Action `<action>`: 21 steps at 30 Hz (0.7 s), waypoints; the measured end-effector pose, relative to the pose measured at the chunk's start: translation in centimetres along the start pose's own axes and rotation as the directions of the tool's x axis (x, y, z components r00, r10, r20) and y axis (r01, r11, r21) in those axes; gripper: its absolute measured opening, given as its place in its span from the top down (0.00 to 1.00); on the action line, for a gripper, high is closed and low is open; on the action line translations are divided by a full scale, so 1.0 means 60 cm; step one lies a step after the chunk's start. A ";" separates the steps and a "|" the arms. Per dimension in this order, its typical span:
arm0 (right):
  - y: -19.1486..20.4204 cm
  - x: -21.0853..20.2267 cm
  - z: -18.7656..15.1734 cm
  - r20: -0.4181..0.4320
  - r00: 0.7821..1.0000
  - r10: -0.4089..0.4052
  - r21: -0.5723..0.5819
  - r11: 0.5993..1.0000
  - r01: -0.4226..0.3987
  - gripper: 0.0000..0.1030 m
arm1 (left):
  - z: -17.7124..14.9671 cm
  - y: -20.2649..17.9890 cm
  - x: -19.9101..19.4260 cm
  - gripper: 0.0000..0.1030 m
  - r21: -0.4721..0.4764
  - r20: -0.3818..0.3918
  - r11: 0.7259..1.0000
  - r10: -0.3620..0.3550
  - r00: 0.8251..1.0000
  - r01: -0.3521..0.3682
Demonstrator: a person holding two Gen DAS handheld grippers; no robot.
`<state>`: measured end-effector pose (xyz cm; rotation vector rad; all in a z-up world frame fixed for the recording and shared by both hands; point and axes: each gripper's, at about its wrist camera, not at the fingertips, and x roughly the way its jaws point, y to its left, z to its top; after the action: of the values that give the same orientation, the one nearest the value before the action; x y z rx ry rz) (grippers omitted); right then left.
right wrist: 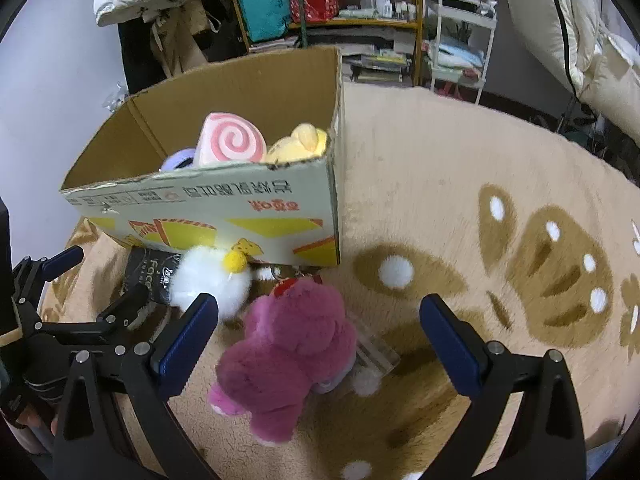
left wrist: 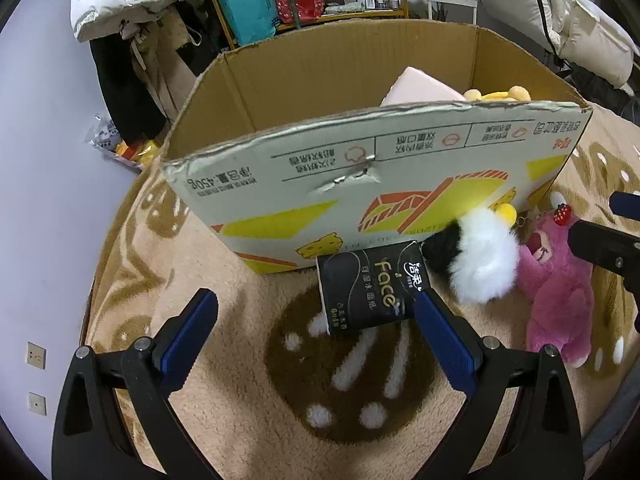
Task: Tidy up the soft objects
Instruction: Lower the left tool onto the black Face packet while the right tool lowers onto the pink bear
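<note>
An open cardboard box (left wrist: 360, 168) stands on a tan rug; it holds a pink swirl cushion (right wrist: 232, 144) and a yellow plush (right wrist: 298, 142). In front of it lie a black tissue pack (left wrist: 372, 286), a white fluffy plush with a yellow beak (left wrist: 484, 256) and a pink bear plush (left wrist: 556, 284). My left gripper (left wrist: 316, 340) is open, low over the rug, just short of the tissue pack. My right gripper (right wrist: 320, 344) is open above the pink bear (right wrist: 288, 356), which lies between its fingers. The left gripper (right wrist: 68, 292) shows at the left of the right wrist view.
The rug (right wrist: 480, 160) stretches wide to the right of the box. Behind stand a yellow shelf (right wrist: 360, 0) with bags and bottles, a white cart (right wrist: 460, 40), hanging jackets (left wrist: 120, 0) and white bedding (right wrist: 580, 40). A wall lies at left.
</note>
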<state>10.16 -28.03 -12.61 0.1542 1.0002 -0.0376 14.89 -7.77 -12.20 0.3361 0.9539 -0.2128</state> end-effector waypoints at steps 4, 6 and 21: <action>-0.002 0.015 -0.002 -0.037 0.999 0.001 0.006 1.000 -0.001 0.00 | 0.003 0.001 0.011 0.05 -0.005 -0.014 1.000 -0.022 1.000 0.022; 0.001 0.020 -0.004 -0.051 0.999 -0.005 0.007 1.000 0.005 0.00 | 0.007 0.002 0.018 0.05 0.002 -0.020 1.000 -0.025 0.999 0.025; -0.014 0.052 -0.011 -0.134 0.991 -0.006 0.029 1.000 0.010 0.00 | 0.012 -0.018 0.046 0.05 0.043 -0.071 0.994 -0.094 0.993 0.098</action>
<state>11.21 -28.62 -15.65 0.1817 1.1345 -0.0499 16.66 -9.14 -14.29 0.3424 1.0357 -0.3132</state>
